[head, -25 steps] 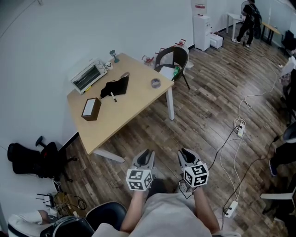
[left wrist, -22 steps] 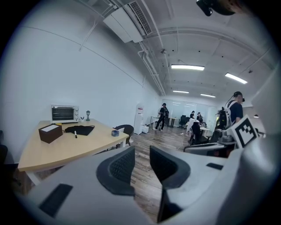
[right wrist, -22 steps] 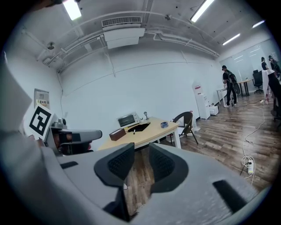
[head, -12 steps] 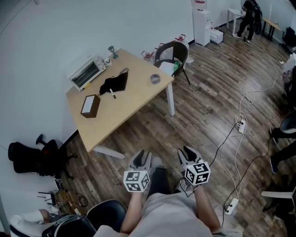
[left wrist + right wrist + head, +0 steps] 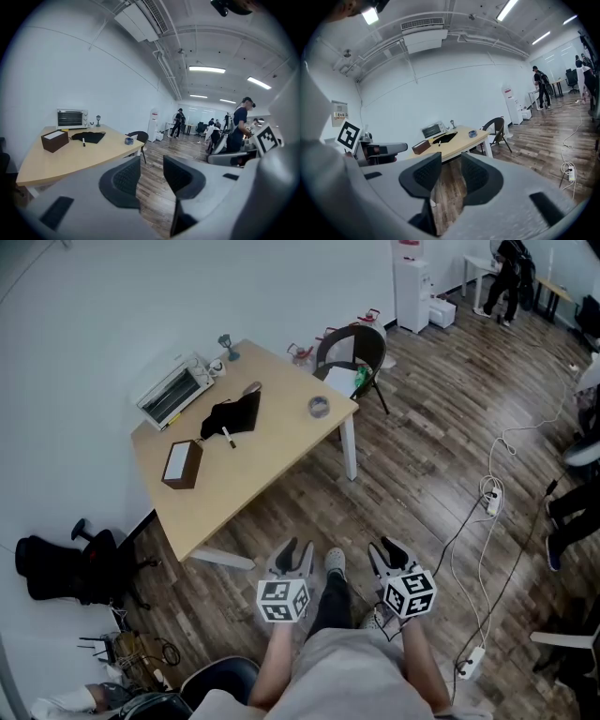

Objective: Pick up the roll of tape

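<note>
The roll of tape [image 5: 319, 407] is a small grey ring lying near the right corner of the light wooden table [image 5: 272, 460]. It shows small in the left gripper view as the roll of tape [image 5: 129, 140] and in the right gripper view as the roll of tape [image 5: 472, 133]. My left gripper [image 5: 296, 554] and right gripper [image 5: 391, 552] hang side by side over the floor, well short of the table. The jaws of both are opening, and nothing is between them.
On the table lie a brown box [image 5: 180, 463], a black cloth with a marker [image 5: 232, 416], a toaster oven [image 5: 171, 392] and a small lamp [image 5: 228, 346]. A dark chair [image 5: 353, 357] stands at the far corner. Cables and power strips [image 5: 489, 502] cross the floor at right. People stand far off.
Both grippers' jaws have spread wider. The view has crept towards the table, and the person's shoe now shows between the grippers.
</note>
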